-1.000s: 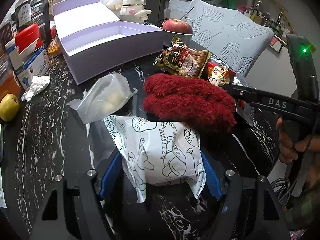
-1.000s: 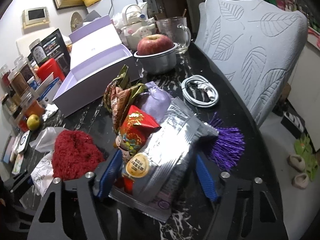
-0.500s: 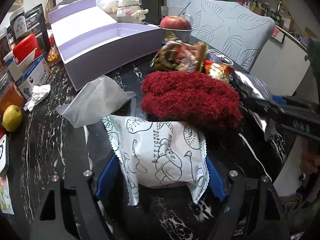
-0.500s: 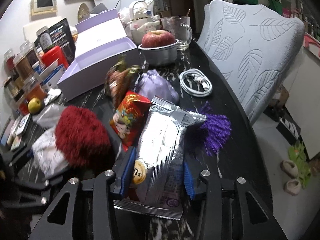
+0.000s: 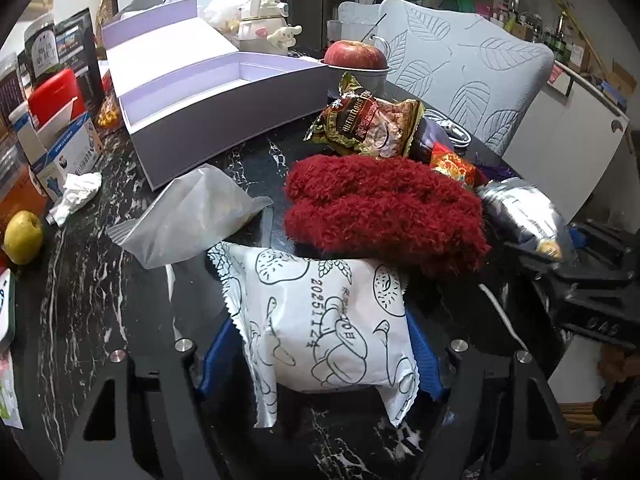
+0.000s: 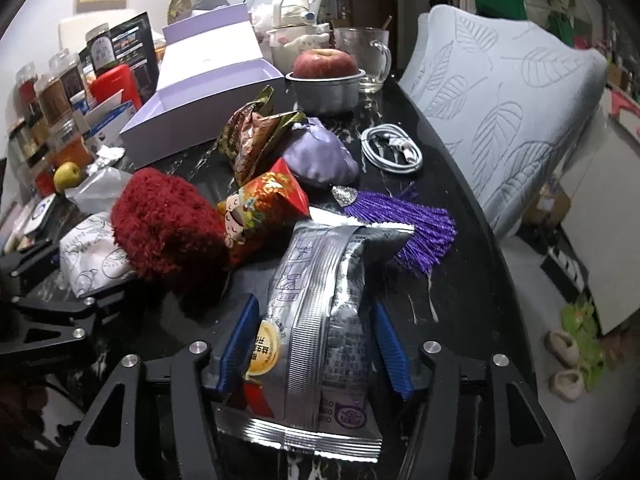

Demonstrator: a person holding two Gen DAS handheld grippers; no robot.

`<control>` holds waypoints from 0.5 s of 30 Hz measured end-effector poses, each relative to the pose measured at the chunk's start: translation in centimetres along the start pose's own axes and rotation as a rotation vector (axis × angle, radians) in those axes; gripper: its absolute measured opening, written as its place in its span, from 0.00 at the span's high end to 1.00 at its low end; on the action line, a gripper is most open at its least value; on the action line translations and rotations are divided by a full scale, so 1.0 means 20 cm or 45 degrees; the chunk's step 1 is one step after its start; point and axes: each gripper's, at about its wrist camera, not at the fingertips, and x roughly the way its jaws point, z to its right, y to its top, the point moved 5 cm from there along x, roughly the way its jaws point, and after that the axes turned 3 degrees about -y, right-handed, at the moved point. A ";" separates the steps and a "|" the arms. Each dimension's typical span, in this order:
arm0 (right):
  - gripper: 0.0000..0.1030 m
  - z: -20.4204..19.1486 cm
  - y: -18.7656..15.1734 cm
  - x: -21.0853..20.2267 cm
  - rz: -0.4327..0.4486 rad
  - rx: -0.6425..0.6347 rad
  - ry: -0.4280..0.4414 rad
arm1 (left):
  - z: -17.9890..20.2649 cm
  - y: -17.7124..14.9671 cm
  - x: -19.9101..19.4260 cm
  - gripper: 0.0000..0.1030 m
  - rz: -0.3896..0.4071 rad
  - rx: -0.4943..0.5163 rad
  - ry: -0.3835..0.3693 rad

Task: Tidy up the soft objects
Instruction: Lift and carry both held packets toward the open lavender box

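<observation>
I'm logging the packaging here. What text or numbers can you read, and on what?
"2025112": white pouch, printed sideways; characters after it unclear.
"NUTRITIOUS": brown snack bag, curved gold band; the rest too blurred.
Silver pouch: small print and gold seal, unreadable.
Jars and boxes at the left: too small.

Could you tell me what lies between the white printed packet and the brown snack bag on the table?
The fuzzy red cloth lies between the white printed packet and the brown snack bag; the left wrist view shows this.

dim indoor light | foil glare | fisheye bending, dark corners
</observation>
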 end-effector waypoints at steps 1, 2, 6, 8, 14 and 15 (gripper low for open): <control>0.44 0.00 0.00 0.00 0.001 -0.009 -0.012 | 0.00 0.00 0.00 0.29 0.000 -0.013 -0.015; 0.54 -0.01 0.00 0.00 0.004 -0.020 -0.031 | 0.00 0.00 -0.01 0.30 0.001 -0.024 -0.033; 0.60 -0.01 -0.01 -0.01 0.012 -0.015 -0.031 | 0.02 -0.02 -0.03 0.34 0.004 -0.023 -0.057; 0.60 0.00 -0.02 -0.02 0.012 0.006 -0.003 | 0.02 -0.02 -0.06 0.34 0.011 -0.023 -0.066; 0.61 -0.02 -0.06 -0.09 0.045 0.012 0.029 | 0.02 -0.03 -0.12 0.35 0.039 -0.042 -0.096; 0.61 -0.02 -0.06 -0.11 0.054 0.008 0.033 | 0.02 -0.04 -0.13 0.35 0.044 -0.044 -0.099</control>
